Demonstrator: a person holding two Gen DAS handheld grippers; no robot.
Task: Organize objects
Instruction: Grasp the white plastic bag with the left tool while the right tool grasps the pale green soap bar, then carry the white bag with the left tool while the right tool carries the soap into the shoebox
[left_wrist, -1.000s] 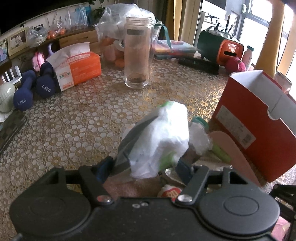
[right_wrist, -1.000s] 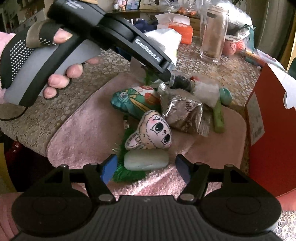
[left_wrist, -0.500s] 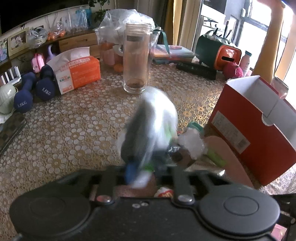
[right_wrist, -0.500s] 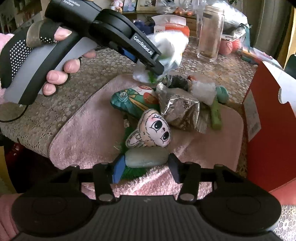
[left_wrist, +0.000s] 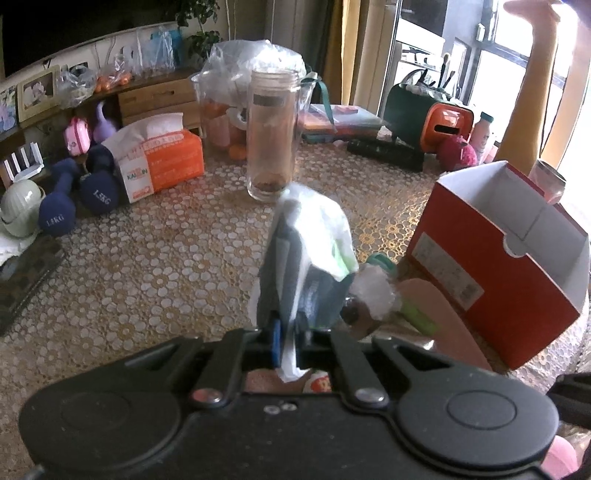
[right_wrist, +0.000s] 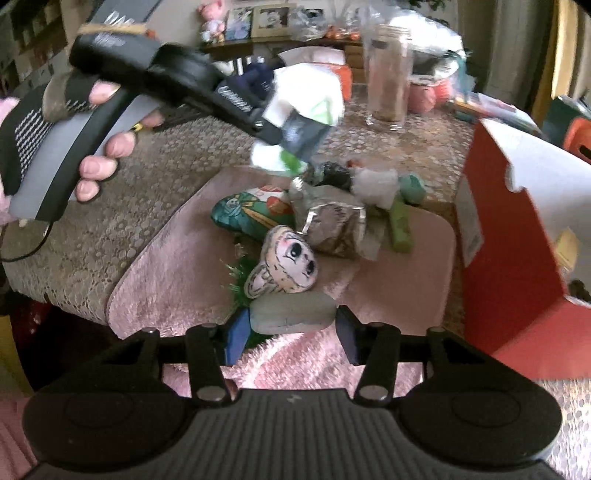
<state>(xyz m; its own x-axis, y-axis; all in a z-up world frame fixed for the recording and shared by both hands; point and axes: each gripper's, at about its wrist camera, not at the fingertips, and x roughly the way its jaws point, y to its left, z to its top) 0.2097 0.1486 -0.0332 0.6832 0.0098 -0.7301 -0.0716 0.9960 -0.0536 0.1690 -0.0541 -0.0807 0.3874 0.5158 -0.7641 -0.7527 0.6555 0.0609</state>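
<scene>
My left gripper is shut on a white, grey and green plastic packet, which stands up above the table. In the right wrist view the same packet hangs from the left gripper above the pile, held in a person's gloved hand. My right gripper is shut on a pale green bar, its pads pressing both ends. On the pink mat lie a cartoon-face toy, a green snack packet, a foil packet and a green stick.
An open red box stands at the right edge of the mat. Farther back on the lace-covered table are a tall glass jar, an orange tissue box, blue dumbbells and a green and orange holder.
The left gripper's jaws closed on the plastic packet and lifted it off the pile. The right gripper's jaws closed on the pale green bar and moved slightly with it.
</scene>
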